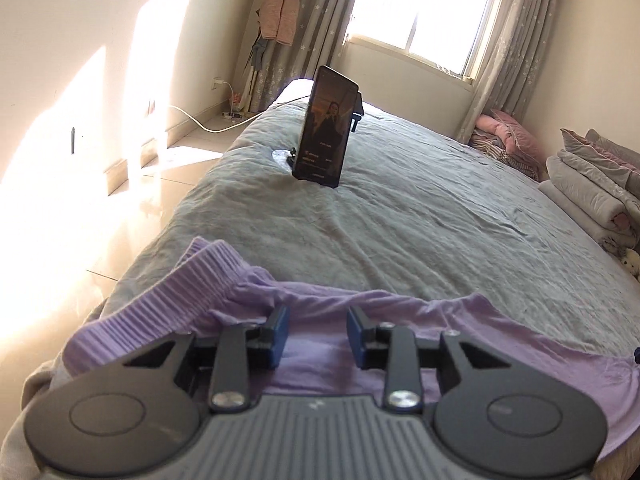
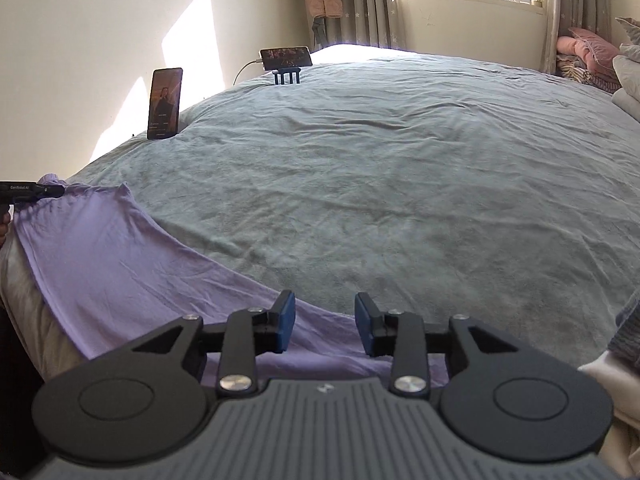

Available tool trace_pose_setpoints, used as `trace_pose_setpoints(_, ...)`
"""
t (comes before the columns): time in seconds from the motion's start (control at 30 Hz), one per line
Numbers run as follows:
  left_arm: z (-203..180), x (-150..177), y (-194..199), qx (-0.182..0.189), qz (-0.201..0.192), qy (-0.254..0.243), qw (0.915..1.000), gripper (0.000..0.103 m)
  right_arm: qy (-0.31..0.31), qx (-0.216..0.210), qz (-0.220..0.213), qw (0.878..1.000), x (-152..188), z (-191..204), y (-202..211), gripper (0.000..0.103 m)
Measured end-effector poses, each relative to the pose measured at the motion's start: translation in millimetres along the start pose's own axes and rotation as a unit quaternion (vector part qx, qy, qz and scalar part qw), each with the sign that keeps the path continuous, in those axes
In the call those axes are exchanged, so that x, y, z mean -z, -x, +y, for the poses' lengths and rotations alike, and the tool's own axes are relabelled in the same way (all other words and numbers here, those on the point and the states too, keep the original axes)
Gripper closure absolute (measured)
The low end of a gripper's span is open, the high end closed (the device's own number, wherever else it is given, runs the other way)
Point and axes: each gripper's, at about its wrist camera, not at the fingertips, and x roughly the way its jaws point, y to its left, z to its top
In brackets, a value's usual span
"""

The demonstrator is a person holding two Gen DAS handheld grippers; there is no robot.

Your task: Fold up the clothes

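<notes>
Sunlit bedroom with a window (image 1: 424, 12) between grey curtains; a bed (image 2: 360, 180) under a rumpled grey-green cover fills both views. Task thing: one lilac garment (image 2: 104, 248), spread along the near edge of the bed, its ribbed band (image 1: 180, 284) raised at one end and its body running across beneath both tools. Left gripper (image 1: 318, 334): jaws parted, blue pads clear of the cloth, which lies under and between them without being pinched. Right gripper (image 2: 325, 326): likewise parted, hovering over the garment's far hem where lilac meets the cover; nothing is clamped. In the right view the left tool shows as a dark tip at the picture's left border, at the bunched end of the garment.

Other items: an upright phone (image 1: 326, 128) on a stand mid-bed, a second phone (image 2: 286, 57) lying sideways on a stand near the far edge, a pink coat (image 1: 280, 4) hung by the curtain, and stacked bedding (image 1: 588, 192) at the right.

Progress, as judged: the garment appears laid out and partly smoothed, with no crisp fold visible. Grasping, folding and tidying seem to remain.
</notes>
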Motion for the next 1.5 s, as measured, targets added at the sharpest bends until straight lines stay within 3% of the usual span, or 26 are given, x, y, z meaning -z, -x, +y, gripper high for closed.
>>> trace_pose_setpoints(0.07, 10, -2, 8, -0.01, -0.012, 0.027, 0.9995, 0.089, -0.009, 0.012, 0.004, 1.0, 6, -6, 4, 0.066)
trace_pose_setpoints(0.1, 12, -4, 12, -0.018, -0.017, 0.04, 0.9989, 0.09, -0.012, 0.017, 0.006, 1.0, 8, -8, 6, 0.066)
trace_pose_setpoints(0.17, 14, -8, 19, -0.032, -0.027, 0.057, 0.9975, 0.082, -0.016, 0.024, 0.009, 1.0, 12, -10, 10, 0.065)
trace_pose_setpoints(0.27, 2, -13, 24, -0.042, -0.048, 0.026, 0.9976, 0.068, -0.006, 0.022, 0.004, 1.0, 14, -8, 15, 0.06)
trace_pose_setpoints(0.4, 6, -16, 7, -0.122, -0.036, 0.005, 0.9919, 0.068, -0.005, 0.027, 0.01, 1.0, 18, -9, 15, 0.058)
trace_pose_setpoints(0.47, 10, -16, 6, -0.136, -0.031, 0.016, 0.9902, 0.059, -0.011, 0.039, 0.021, 0.999, 23, -16, 14, 0.057)
trace_pose_setpoints(0.53, 13, -16, 7, -0.146, -0.029, 0.024, 0.9886, 0.059, -0.024, 0.05, 0.026, 0.998, 28, -24, 19, 0.055)
trace_pose_setpoints(0.7, -10, -21, 25, -0.131, -0.051, 0.014, 0.99, 0.059, -0.038, 0.066, 0.014, 0.997, 29, -34, 38, 0.052)
trace_pose_setpoints(0.83, -39, -26, 31, -0.098, -0.061, 0.0, 0.9933, 0.058, -0.032, 0.053, 0.005, 0.998, 25, -28, 37, 0.052)
trace_pose_setpoints(1.0, -84, -23, 27, -0.053, -0.057, -0.039, 0.9962, 0.055, -0.02, 0.05, 0.004, 0.999, 22, -19, 17, 0.052)
trace_pose_setpoints(1.1, -109, -14, 23, -0.035, -0.051, -0.066, 0.9959, 0.053, -0.024, 0.069, 0.012, 0.997, 24, -29, 7, 0.052)
trace_pose_setpoints(1.27, -143, -2, 12, 0.0, -0.033, -0.105, 0.9939, 0.052, -0.056, 0.083, -0.004, 0.995, 27, -47, 19, 0.052)
trace_pose_setpoints(1.4, -174, 8, -1, 0.037, -0.013, -0.128, 0.9911, 0.052, -0.063, 0.088, -0.012, 0.994, 29, -54, 23, 0.061)
trace_pose_setpoints(1.5, -196, 17, -13, 0.06, 0.001, -0.14, 0.9883, 0.052, -0.054, 0.103, -0.016, 0.993, 30, -55, 18, 0.076)
